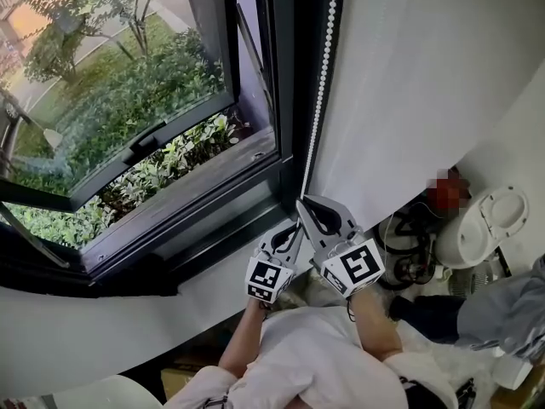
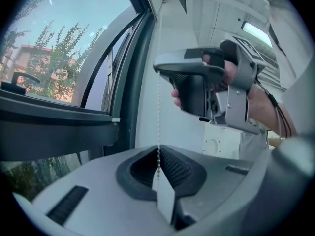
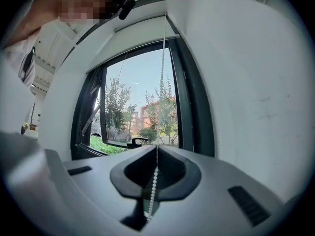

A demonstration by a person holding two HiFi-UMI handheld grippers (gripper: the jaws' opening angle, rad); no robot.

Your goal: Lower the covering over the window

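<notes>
Both left gripper [image 1: 292,230] and right gripper [image 1: 306,206] pinch the bead chain [image 1: 319,83]; window [image 1: 128,100] at ten o'clock looks wholly uncovered.

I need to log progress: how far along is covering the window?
Done: left gripper and right gripper are both shut on the chain. In hand: the pull, seemingly barely begun. Left: the glass shows bare in the right gripper view, so the lowering itself remains.
</notes>
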